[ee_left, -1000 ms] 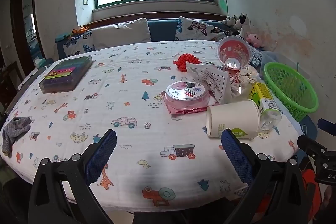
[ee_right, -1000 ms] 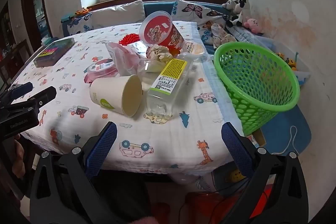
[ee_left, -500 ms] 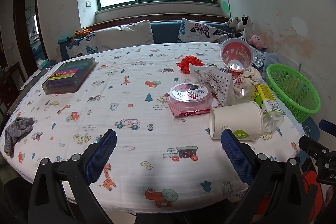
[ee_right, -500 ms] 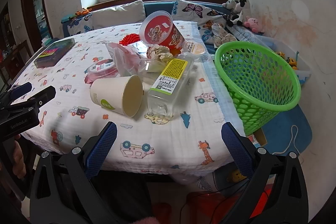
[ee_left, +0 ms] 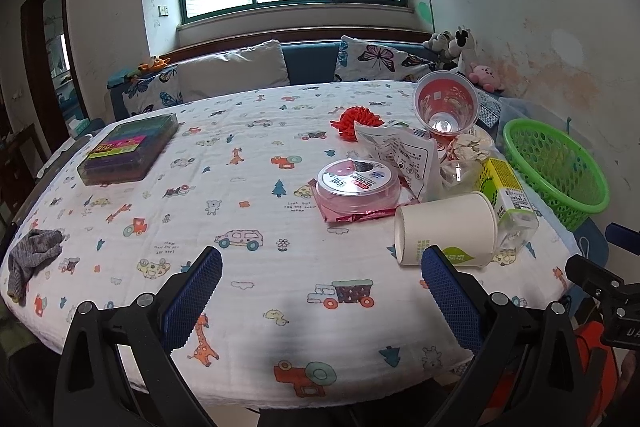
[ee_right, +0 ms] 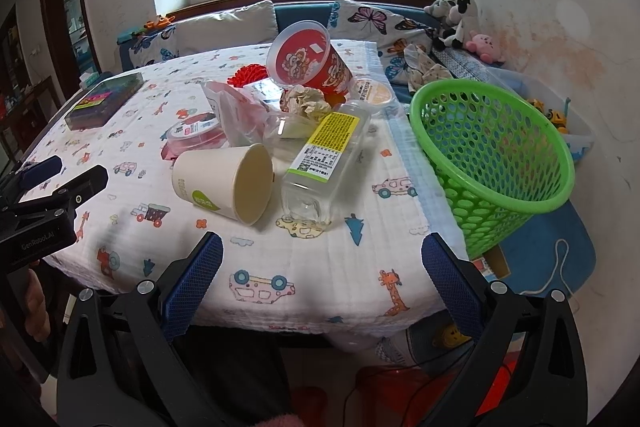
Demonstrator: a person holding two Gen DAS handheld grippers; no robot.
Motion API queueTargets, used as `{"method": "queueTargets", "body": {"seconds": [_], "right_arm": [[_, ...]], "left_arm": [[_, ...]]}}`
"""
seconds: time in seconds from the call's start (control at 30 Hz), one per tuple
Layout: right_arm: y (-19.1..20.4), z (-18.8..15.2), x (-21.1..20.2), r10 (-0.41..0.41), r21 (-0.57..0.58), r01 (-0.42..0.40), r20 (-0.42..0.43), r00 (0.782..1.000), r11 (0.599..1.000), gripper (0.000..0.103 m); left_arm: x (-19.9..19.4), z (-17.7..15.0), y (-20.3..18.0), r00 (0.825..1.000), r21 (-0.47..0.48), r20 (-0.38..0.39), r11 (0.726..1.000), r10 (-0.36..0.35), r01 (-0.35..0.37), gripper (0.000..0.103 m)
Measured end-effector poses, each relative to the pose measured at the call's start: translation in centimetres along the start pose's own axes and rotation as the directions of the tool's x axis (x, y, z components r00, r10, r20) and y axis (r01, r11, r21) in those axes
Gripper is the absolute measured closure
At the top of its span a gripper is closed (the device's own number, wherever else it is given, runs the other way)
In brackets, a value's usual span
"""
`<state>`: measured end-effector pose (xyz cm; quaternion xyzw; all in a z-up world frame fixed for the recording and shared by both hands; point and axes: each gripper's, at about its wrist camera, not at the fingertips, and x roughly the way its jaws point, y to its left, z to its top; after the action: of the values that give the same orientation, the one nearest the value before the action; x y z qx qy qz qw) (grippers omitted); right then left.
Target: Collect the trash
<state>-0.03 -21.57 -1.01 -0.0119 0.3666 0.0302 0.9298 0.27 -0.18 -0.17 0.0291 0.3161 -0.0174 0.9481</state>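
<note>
My left gripper (ee_left: 321, 293) is spread wide, holding nothing, above the near edge of the cartoon-print white tablecloth (ee_left: 248, 211). My right gripper (ee_right: 322, 279) is spread wide too and empty, at the table corner.

Trash sits clustered on the right side of the table. A white paper cup with a green leaf logo (ee_right: 224, 183) lies on its side, touching a clear plastic bottle with a yellow-green label (ee_right: 326, 155), also lying down. Behind them: crumpled paper wad (ee_right: 304, 99), red instant-noodle tub tipped over (ee_right: 308, 65), pink round lidded container (ee_left: 356, 183) on a red wrapper, white printed plastic bag (ee_left: 400, 151).

The green perforated plastic basket (ee_right: 492, 163) stands just beside the table's right edge, tilted. A dark flat box (ee_left: 128, 149) is at far left, well apart, and a grey rag (ee_left: 32, 255) lies at the left edge.
</note>
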Motion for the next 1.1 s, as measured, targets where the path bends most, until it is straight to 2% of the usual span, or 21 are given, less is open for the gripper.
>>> {"method": "queueTargets", "body": {"seconds": [1.1], "right_arm": [[0.34,0.73,0.85,0.015,-0.006,-0.015,-0.003,1.000,1.000,0.004]], "left_arm": [[0.86,0.56,0.12,1.000,0.011,-0.008,1.000,-0.001,0.001,0.006]]}}
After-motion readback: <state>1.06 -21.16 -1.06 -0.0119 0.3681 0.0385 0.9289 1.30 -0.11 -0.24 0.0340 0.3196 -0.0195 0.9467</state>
